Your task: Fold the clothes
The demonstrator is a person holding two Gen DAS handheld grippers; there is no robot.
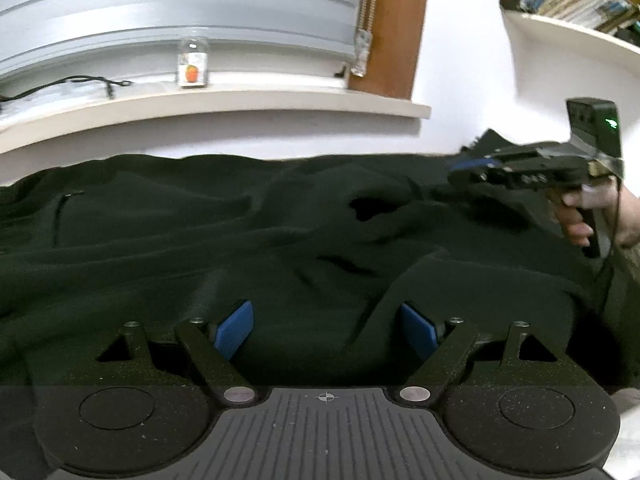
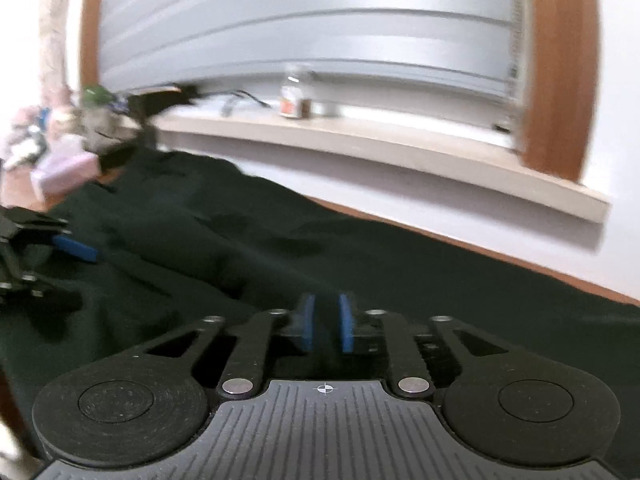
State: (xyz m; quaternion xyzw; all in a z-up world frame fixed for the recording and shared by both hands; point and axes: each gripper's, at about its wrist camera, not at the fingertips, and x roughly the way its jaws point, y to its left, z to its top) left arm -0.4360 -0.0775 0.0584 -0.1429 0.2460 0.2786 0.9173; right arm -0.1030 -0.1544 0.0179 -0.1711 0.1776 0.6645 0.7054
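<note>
One dark garment (image 1: 280, 240) lengthwise along windowsill (image 1: 216, 108)

Matt dark cloth under a wood-framed window

The dark garment (image 1: 280, 240) is soft, matt, creased cloth. Above it, the sill (image 1: 224, 110) looks smooth and painted, bearing a clear glossy jar (image 1: 193, 63); the window frame (image 1: 394, 28) is smooth brown wood. The left gripper (image 1: 326, 328) is grainy matt black plastic with ribbed blue pads (image 1: 234, 330).

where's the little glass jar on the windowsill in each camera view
Left wrist: jar, upper left, on the windowsill.
Right wrist: jar, top centre, blurred, on the sill.
Shared landmark: brown window frame, to the right of the jar in both.
</note>
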